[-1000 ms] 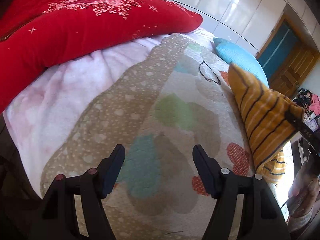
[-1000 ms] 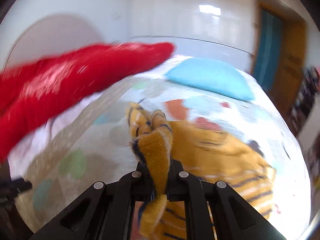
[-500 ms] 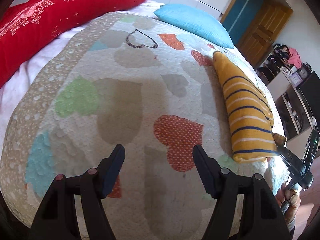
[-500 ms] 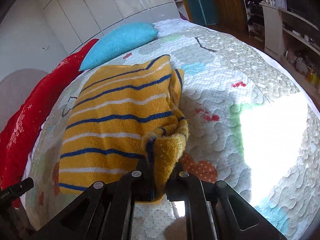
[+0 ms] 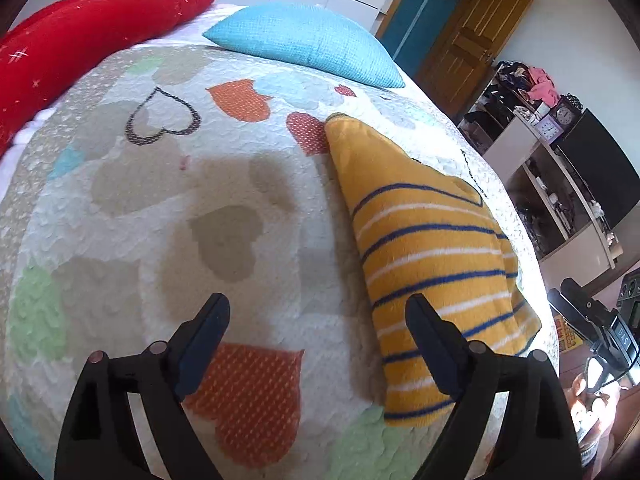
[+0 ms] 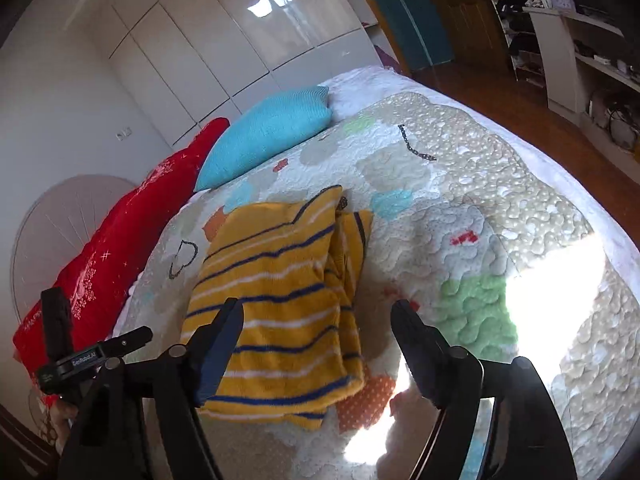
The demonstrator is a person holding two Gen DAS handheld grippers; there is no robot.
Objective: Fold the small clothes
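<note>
A yellow garment with blue and white stripes (image 6: 280, 280) lies folded on the heart-patterned quilt (image 6: 460, 208). My right gripper (image 6: 316, 316) hovers over its near edge. Its jaws are opening, and the cloth lies below them with neither pad pressing on it. In the left wrist view the same garment (image 5: 424, 248) lies to the right. My left gripper (image 5: 318, 316) is over the bare quilt (image 5: 168, 216) beside it. Its jaws are also opening, with nothing between them. Its right finger (image 5: 428, 328) overlaps the garment's near edge in the picture. A left gripper finger (image 6: 56, 316) shows at the left edge of the right wrist view.
A red pillow (image 5: 88, 36) and a blue cushion (image 5: 304, 44) lie at the head of the bed. Shelves with clutter (image 5: 560, 168) and a wooden door (image 5: 468, 40) stand beyond the bed's right side. A bright sun patch (image 6: 552, 280) falls on the quilt.
My right gripper let go of the garment's corner, which dropped onto the folded pile. The left view swung from the red pillow toward the garment, and its jaws widened.
</note>
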